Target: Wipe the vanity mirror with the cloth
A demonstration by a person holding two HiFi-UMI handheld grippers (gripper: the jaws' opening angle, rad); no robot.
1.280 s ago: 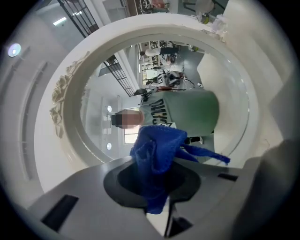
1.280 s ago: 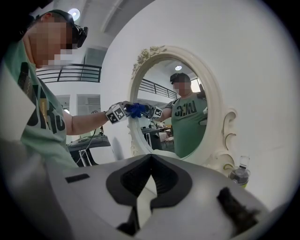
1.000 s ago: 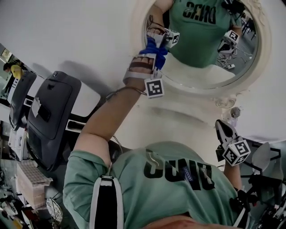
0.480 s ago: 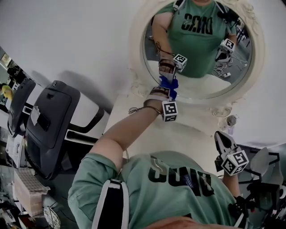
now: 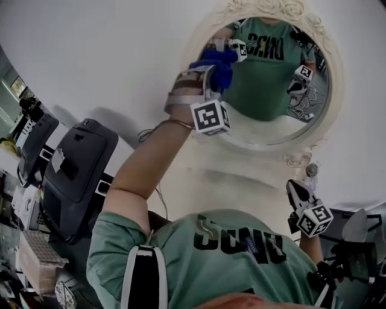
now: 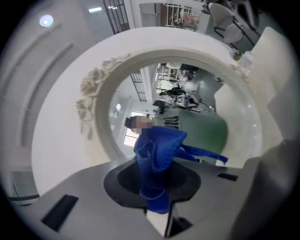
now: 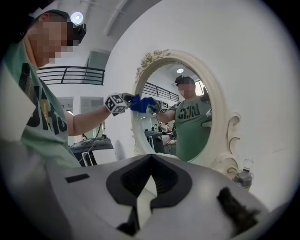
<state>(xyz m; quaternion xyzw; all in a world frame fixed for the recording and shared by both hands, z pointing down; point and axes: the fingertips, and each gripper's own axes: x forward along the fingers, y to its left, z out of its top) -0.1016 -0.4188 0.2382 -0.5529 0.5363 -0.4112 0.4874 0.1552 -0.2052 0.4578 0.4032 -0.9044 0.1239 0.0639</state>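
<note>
The oval vanity mirror [image 5: 274,90] with its ornate white frame [image 5: 268,7] stands against the wall. My left gripper [image 5: 211,72] is raised to the glass's upper left, shut on a bunched blue cloth [image 5: 218,63] that touches the glass. In the left gripper view the blue cloth [image 6: 157,152] sticks out from the left gripper [image 6: 158,206] toward the mirror frame [image 6: 93,103]. My right gripper [image 5: 298,192] hangs low at the right, away from the mirror. The right gripper [image 7: 149,187] has its jaws together with nothing between them, and from there the mirror [image 7: 187,117] and cloth [image 7: 140,104] show.
Dark machines [image 5: 78,169] stand on the left below the wall. A small bottle [image 5: 311,171] sits beside the mirror's base at the right; it also shows as the bottle [image 7: 243,177] in the right gripper view. The white tabletop [image 5: 229,181] lies under the mirror.
The left gripper with the cloth swept down to the mirror's lower left, then back up to its upper left. The right gripper stayed low at the right.
</note>
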